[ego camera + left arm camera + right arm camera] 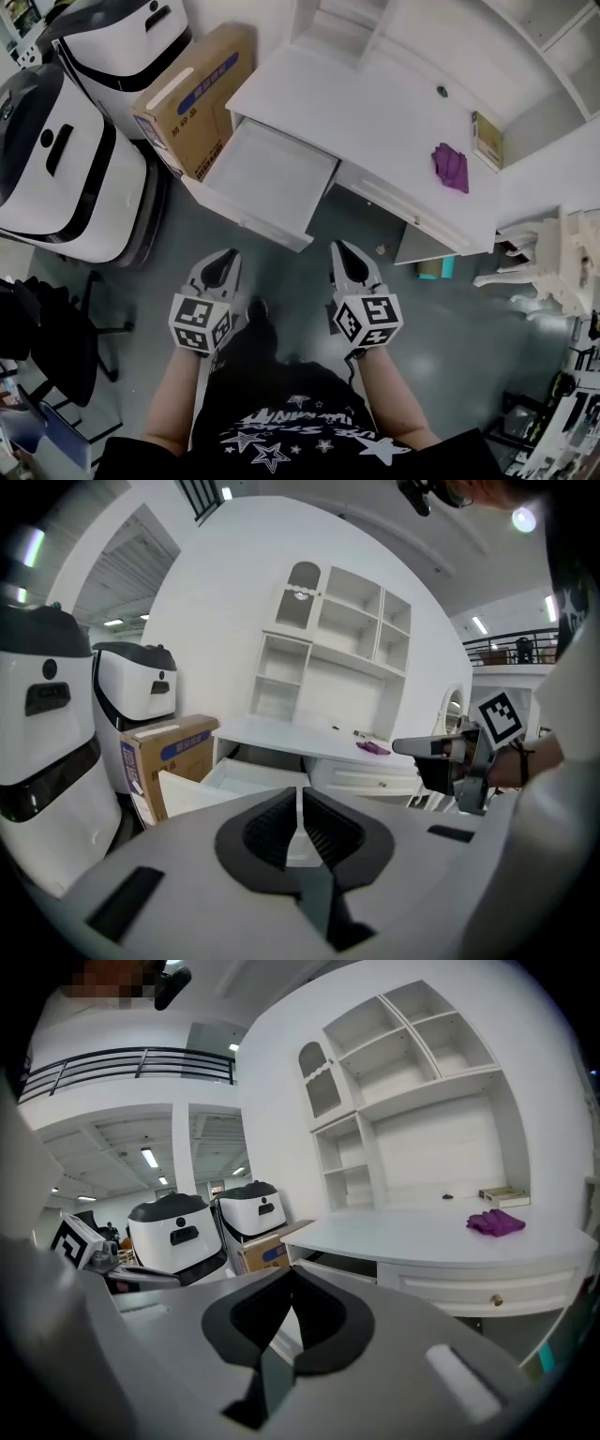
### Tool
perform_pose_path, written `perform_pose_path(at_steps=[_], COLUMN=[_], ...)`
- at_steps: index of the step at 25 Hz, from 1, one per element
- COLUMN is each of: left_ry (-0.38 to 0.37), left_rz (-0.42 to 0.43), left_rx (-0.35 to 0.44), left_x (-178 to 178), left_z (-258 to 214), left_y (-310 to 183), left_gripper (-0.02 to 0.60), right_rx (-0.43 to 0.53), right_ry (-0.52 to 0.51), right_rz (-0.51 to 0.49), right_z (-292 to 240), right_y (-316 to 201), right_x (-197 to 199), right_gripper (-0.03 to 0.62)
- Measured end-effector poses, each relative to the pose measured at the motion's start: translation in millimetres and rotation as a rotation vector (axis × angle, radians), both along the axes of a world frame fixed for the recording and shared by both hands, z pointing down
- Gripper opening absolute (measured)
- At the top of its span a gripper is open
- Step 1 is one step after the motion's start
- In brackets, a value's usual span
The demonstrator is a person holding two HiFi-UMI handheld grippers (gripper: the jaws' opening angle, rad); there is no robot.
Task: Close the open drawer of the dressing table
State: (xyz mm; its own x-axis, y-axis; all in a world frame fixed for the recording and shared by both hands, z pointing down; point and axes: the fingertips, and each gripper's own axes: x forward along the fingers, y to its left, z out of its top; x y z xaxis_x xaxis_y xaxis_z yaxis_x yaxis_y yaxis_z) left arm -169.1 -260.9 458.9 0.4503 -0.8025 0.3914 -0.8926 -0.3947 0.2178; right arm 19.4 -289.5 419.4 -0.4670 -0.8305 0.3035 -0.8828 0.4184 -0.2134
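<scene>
Find the shallow white open drawer (270,172), pulled far out from the left end of the white dressing table (375,108), empty inside, front panel facing the person. Note the left grey two-jaw gripper (228,255) hanging short of that panel with no contact apparent, pads pressed together on nothing. Same for the right grey two-jaw gripper (341,249): closed, empty, just off the drawer's near right corner.

Leave both pairs of jaws closed; probably no grasp needed here, only a push. Bring the blunt tips square onto the front panel, 1 toward each end, or 1 at the middle if working single-handed. Push straight along the drawer's run toward the table, evenly on both sides, to avoid skewing and jamming. Steer clear of the brown cardboard box (192,94) just beside the drawer's left wall. Ease off near the end and stop with the panel flush with the neighbouring closed drawer front (469,1288). Ignore the purple cloth (451,167) on the tabletop.
</scene>
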Motion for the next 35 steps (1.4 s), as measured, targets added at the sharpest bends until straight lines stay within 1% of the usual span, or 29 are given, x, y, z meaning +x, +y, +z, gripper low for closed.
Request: perform_pose_path(at_steps=[4,6,7,8,9,10,13,17,22,26,29,35], left_ry=[-0.026,-0.040,-0.045,-0.050,-0.055,-0.063,-0.100,-0.160,-0.180,-0.187,-0.178,-0.202], left_rz=[0.057,0.086,0.098,0.108,0.117,0.120,0.115,0.121,0.117,0.092,0.072,0.062], left_rx=[-0.063,-0.088,-0.098,-0.112,-0.130,-0.150,-0.188,-0.193,-0.246,-0.261,-0.264,-0.309], left_x=[-0.2,1.4,2.6,4.1,5.3,5.6,3.1,-1.1,-6.6,-9.2,-9.8,-9.9], left_z=[33.9,48.8,55.6,62.9,71.2,80.1,107.5,136.7,173.0,197.6,210.6,227.7], left_y=[-17.5,-23.2,-26.5,-29.5,-32.4,-35.5,-46.8,-61.5,-74.9,-88.2,-97.6,-109.1], left_gripper=[0.012,0.013,0.030,0.088,0.125,0.126,0.126,0.126,0.133,0.137,0.160,0.160], right_rx=[-0.032,-0.027,-0.017,-0.006,0.002,0.006,0.001,-0.021,-0.040,-0.047,-0.064,-0.101], right_ry=[0.009,0.005,0.002,0.001,0.003,0.008,0.027,0.040,0.048,0.041,0.051,0.062], right_rz=[0.025,0.043,0.051,0.056,0.058,0.057,0.037,0.022,0.038,0.049,0.058,0.044], right_z=[16.9,23.5,24.8,25.3,25.9,27.1,36.0,53.9,73.0,84.1,92.3,101.8], right_y=[-20.5,-30.3,-35.0,-39.2,-42.8,-45.8,-52.6,-55.7,-59.0,-60.1,-54.9,-43.2], right_x=[-5.9,-8.1,-9.3,-10.7,-12.6,-15.1,-25.4,-35.6,-40.6,-40.2,-41.2,-45.3], right_gripper=[0.003,0.003,0.003,0.003,0.003,0.003,0.003,0.003,0.004,0.003,0.003,0.003])
